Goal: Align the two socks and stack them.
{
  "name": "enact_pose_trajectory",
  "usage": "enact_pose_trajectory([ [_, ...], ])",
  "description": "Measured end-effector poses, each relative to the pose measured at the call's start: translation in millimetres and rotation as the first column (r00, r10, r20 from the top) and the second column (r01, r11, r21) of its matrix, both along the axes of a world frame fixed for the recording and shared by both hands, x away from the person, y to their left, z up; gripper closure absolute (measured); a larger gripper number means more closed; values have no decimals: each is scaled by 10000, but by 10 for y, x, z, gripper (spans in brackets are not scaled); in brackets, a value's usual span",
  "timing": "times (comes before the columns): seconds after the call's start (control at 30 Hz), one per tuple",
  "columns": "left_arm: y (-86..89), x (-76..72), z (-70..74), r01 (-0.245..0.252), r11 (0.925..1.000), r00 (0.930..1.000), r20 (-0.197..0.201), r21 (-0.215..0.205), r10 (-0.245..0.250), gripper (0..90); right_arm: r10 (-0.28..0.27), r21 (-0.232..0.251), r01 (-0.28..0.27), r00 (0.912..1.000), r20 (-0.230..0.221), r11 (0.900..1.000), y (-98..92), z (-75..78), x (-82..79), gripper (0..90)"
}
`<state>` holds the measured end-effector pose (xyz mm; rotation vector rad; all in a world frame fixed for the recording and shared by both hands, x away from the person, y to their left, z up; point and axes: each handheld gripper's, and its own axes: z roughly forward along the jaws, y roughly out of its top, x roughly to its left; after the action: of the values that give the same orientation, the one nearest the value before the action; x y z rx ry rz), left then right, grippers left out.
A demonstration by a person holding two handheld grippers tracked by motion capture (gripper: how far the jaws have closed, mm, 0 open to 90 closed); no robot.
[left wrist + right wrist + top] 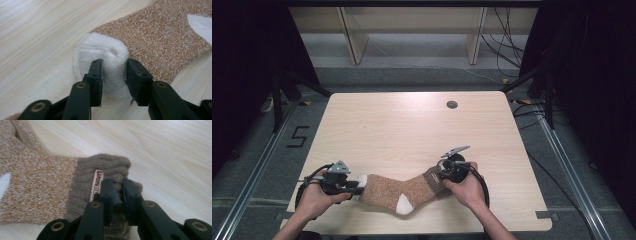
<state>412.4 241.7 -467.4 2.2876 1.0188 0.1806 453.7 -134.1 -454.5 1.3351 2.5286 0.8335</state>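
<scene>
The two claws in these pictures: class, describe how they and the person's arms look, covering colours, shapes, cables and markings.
The left claw and right claw are black, each topped by a grey three-cornered plate, with a black cable looping back past the hand. In the gripper views, each has two flat black jaws on jointed arms with brass-coloured rivets. The forearms are bare, with no sleeves in sight.

A brown sock stretched along the near edge of the wooden table is the lone obstacle, the broad surface beyond it lying open save a small dark grommet near the far edge.
</scene>
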Motion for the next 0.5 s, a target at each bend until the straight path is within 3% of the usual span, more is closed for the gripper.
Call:
enact_pose_trajectory([
  [0.1, -23, -16, -55, 362, 9989, 9993, -35, 285, -361, 761, 29, 54, -29, 10000, -15, 10000, -6, 40, -18, 813],
  [0.2, -34, -23, -61, 182, 9993, 9998, 3, 335, -182, 821, 32, 40, -32, 10000, 74, 10000, -8, 43, -29, 816],
  [0.27, -31, -27, -55, 341, 9987, 9994, -7, 373, -341, 840, -8, 36, 8, 10000, 43, 10000, -12, 33, -29, 817],
  [0.5, -4, -46, 47, 103, 9999, 9999, 81, 29, -103, 861, -42, 289, 38, 9999, 139, 9996, -33, 91, -57, 827],
])
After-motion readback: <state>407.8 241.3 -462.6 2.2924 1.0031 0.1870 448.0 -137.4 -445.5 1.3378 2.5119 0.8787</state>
